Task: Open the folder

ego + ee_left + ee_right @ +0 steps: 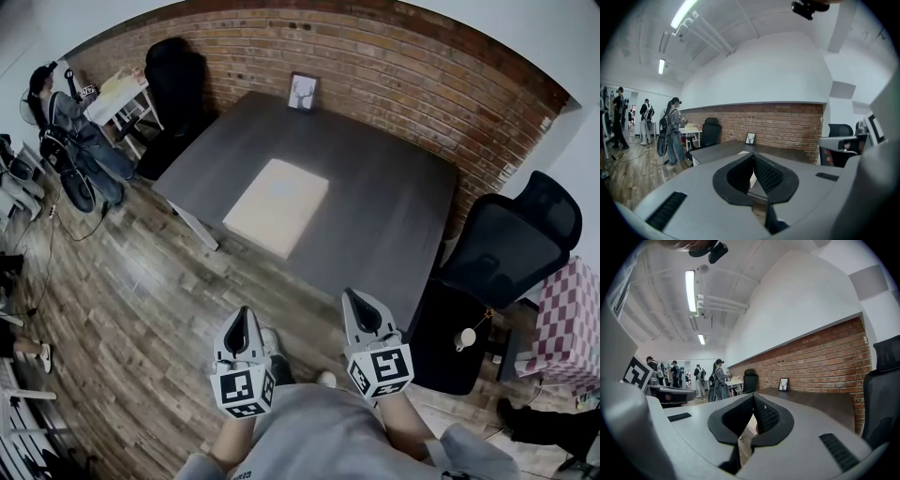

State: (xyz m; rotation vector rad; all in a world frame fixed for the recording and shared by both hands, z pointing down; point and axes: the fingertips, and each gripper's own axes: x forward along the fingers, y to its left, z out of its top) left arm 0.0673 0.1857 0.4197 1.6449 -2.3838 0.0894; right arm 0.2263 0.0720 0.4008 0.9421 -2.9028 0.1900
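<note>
Left gripper (243, 312): jaws pressed together with nothing between them. It is held low in front of the person, over the floor, short of the table's near edge, nose aimed at the table.

Right gripper (353, 298): jaws likewise closed and empty. It sits just beside the left one and aims the same way.

Folder (277, 205): cream-coloured, flat and closed, near the middle of the table, skewed against the table's edges and well apart from both tools.

Why held so: by the look of it, the opening has not begun. The paired, level tools suggest an approach, one likely to pin the folder and the other to lift its cover. Shut jaws would have to part to pinch that cover, or else slide a tip beneath it.

Table (384, 220): a dark, matt grey top, bare around the folder apart from a small picture frame (303, 92) standing at the far edge against the brick wall (403, 66).

Room: a wooden plank floor (141, 281), with a black office chair (502, 248) at the table's right side. Another black chair (176, 75) stands by the far corner. A person (70, 117) with a backpack stands at a small white desk to the left, and strip lights run along the white ceiling.
</note>
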